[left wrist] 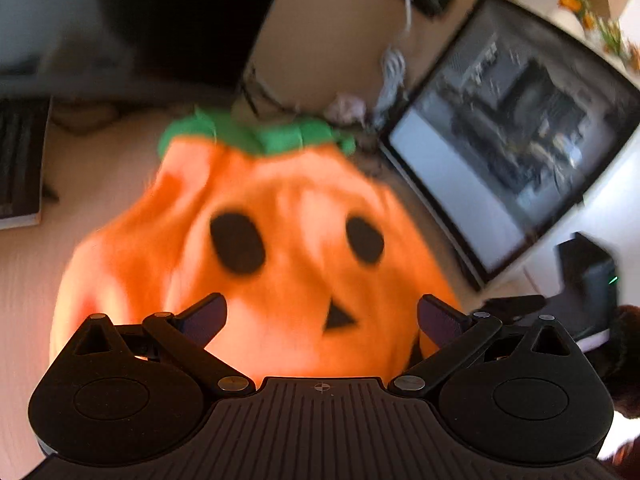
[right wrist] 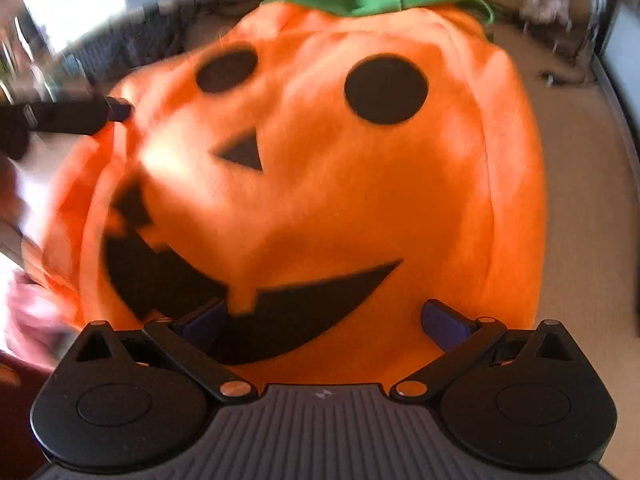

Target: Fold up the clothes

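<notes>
The orange fleece pumpkin costume with green collar and black felt face [right wrist: 320, 184] lies spread on the beige table [right wrist: 580, 240], both the left gripper [left wrist: 322, 316] and right gripper [right wrist: 322, 320] spread wide, empty, at its lower edge.

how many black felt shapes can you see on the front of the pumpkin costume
4 on the pumpkin costume: two round eyes near the top, a triangle nose below them, a jagged mouth along the bottom. Folds may hide more.
</notes>
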Demonstrator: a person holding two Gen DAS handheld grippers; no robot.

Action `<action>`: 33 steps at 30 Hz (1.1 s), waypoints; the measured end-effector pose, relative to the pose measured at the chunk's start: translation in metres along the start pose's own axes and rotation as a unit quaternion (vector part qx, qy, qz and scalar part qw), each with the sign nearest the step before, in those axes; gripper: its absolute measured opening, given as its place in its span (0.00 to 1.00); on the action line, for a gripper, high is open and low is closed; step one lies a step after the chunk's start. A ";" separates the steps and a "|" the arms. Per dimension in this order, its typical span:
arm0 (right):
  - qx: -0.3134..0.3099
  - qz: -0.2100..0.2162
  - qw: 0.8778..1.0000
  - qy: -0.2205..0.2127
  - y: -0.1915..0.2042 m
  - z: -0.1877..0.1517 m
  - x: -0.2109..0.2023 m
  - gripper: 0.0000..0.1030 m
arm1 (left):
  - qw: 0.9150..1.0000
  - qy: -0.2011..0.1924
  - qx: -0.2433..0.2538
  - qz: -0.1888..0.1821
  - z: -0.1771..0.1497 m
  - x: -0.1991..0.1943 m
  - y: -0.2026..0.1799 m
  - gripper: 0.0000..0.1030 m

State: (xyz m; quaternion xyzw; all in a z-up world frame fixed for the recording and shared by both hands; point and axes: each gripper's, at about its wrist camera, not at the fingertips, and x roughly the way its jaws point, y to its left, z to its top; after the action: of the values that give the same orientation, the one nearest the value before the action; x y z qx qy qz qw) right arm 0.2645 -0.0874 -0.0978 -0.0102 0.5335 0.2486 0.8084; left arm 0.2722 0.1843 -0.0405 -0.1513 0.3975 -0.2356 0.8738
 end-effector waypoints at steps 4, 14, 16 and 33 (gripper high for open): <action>-0.020 -0.036 0.988 -0.146 -0.008 0.059 -0.048 1.00 | 0.998 0.007 -0.051 0.021 0.008 0.030 0.003 1.00; -0.027 -0.021 0.983 -0.183 -0.052 0.218 0.056 0.50 | 0.994 0.053 -0.047 0.078 -0.022 0.072 -0.011 1.00; -0.038 0.008 0.986 -0.160 -0.056 0.231 0.080 0.53 | 0.994 0.051 -0.050 0.081 -0.023 0.073 -0.011 1.00; 0.143 0.020 0.979 -0.147 -0.143 0.200 0.106 0.79 | 0.995 0.027 -0.038 0.086 -0.033 0.075 -0.016 1.00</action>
State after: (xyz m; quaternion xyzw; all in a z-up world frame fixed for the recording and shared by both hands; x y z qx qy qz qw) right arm 0.5270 -0.1148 -0.1392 0.1522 0.4392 0.1847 0.8659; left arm 0.2854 0.1286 -0.1015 -0.1435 0.4413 -0.1486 0.8732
